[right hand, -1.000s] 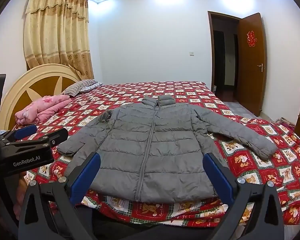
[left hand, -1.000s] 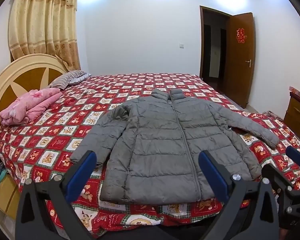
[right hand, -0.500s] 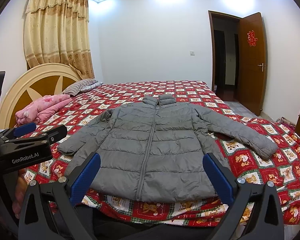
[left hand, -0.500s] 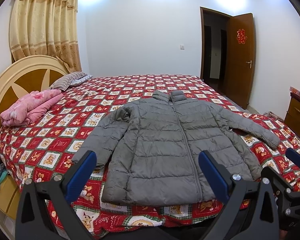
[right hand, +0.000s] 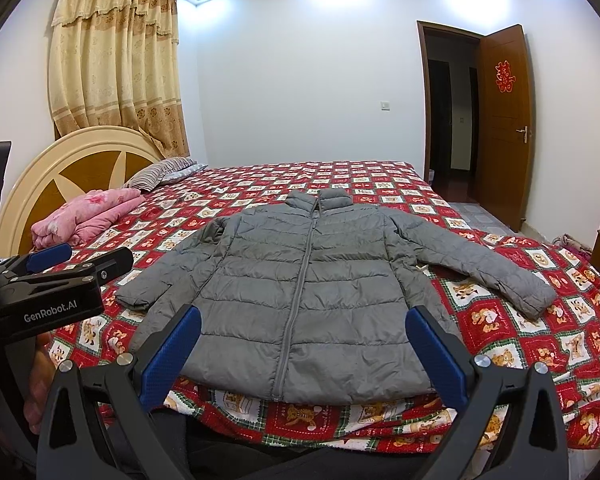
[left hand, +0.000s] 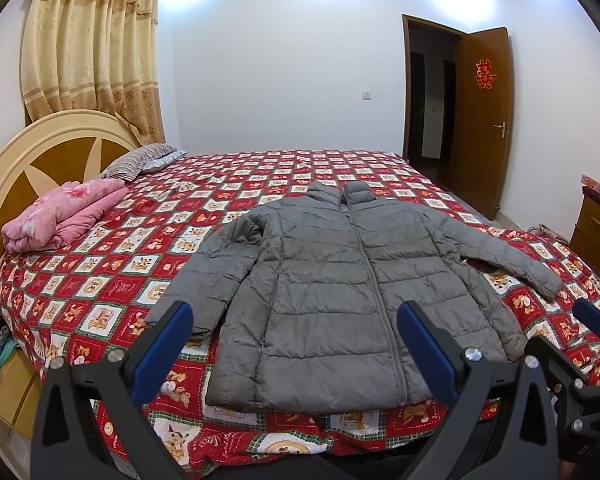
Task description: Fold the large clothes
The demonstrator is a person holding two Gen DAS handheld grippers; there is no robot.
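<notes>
A grey puffer jacket (left hand: pixel 340 280) lies flat and face up on the bed (left hand: pixel 100 280), zipped closed, its collar toward the far wall and its hem near the front edge of the mattress. Both sleeves are spread outward: one angles down toward the headboard side, the other stretches toward the door side, its cuff resting on the red patterned bedspread (right hand: pixel 540 340).

The left claw (left hand: pixel 296 344) hangs in the air in front of the hem, its blue-padded fingers (left hand: pixel 160 348) spread wide with nothing between them. The right claw (right hand: pixel 304 348) hangs likewise before the hem, its fingers equally wide apart and empty. Neither touches the jacket. In the right wrist view the left claw appears at the left edge, and part of a hand (right hand: pixel 36 380) shows around its handle.

A folded pink blanket (left hand: pixel 60 216) sits near the round wooden headboard (left hand: pixel 40 152), well apart from the jacket, with a striped pillow (left hand: pixel 136 160) beyond it. A yellow curtain (left hand: pixel 92 60) hangs behind the headboard. Across the room a brown door (left hand: pixel 488 120) stands open, bearing a red paper ornament. A wooden cabinet (left hand: pixel 596 228) shows at the right edge of the left wrist view.
</notes>
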